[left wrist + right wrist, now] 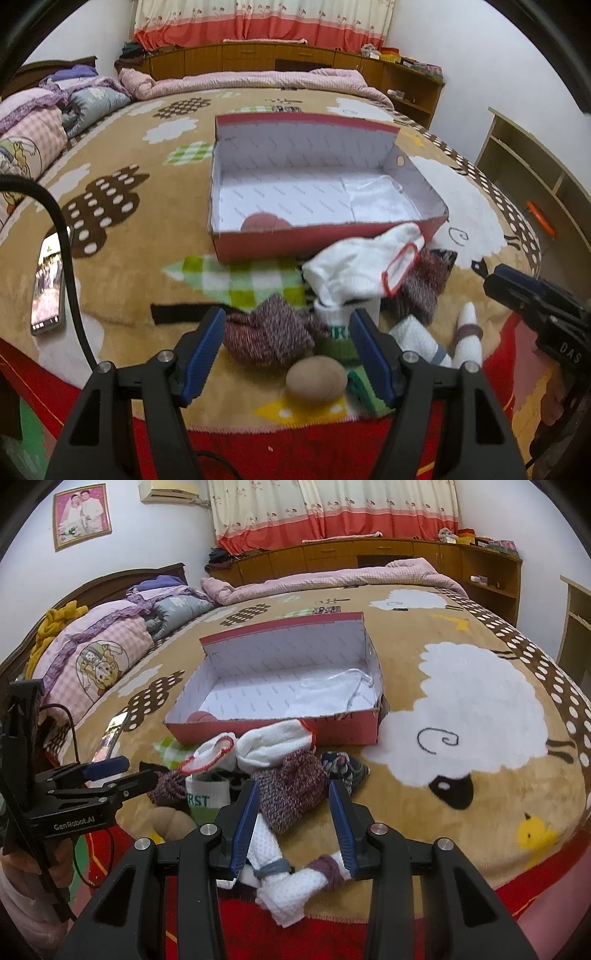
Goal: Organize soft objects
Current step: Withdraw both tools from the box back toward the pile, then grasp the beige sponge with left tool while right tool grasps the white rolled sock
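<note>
A pile of soft things lies on the sheep-print blanket in front of an open red box (266, 242) (273, 727). My left gripper (288, 317) (138, 771) hovers open over a maroon knitted piece (269, 332), its pads apart from it, with a tan round ball (317, 376) just below. White gloves with red cuffs (365, 266) (273, 746) lean against the box. My right gripper (293, 788) (487, 275) stands open above a second maroon knit (295, 786) and rolled white waffle socks (284, 886) (424, 339). A pink ball (264, 221) and a white cloth (380, 195) lie inside the box.
A phone (48, 280) (110, 738) and a black cable (70, 266) lie left of the pile. A green-and-white sock (203, 797) and a dark patterned piece (343, 768) are in the pile. Folded quilts (96, 653) are at the far left, wooden cabinets (258, 59) behind the bed.
</note>
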